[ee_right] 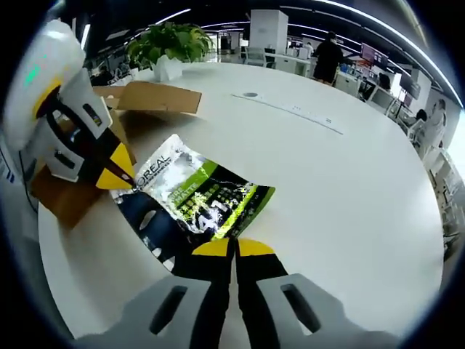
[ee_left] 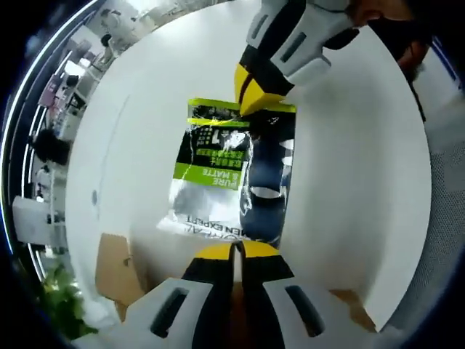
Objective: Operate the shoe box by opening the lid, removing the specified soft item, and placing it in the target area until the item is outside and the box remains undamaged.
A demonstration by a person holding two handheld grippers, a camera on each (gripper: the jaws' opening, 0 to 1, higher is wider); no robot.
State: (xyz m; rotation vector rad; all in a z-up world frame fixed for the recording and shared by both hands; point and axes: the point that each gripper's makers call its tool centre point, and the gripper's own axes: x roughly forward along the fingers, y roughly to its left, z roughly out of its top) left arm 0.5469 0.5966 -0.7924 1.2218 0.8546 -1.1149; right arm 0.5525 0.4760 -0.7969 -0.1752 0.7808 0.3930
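pouch in glossy silver, green and dark blue plastic (ee_left: 231,182) lies at the centre of the left gripper view on the round white table (ee_left: 363,182), the left gripper (ee_left: 237,251) pinching its lower edge and the right gripper (ee_left: 256,98) its top. brown cardboard shoe box (ee_left: 116,269) sits lower left. in the right gripper view, the right gripper (ee_right: 234,248) pinches the pouch (ee_right: 200,196) at lower centre, the left gripper (ee_right: 120,171) at left, the box (ee_right: 149,98) upper left.
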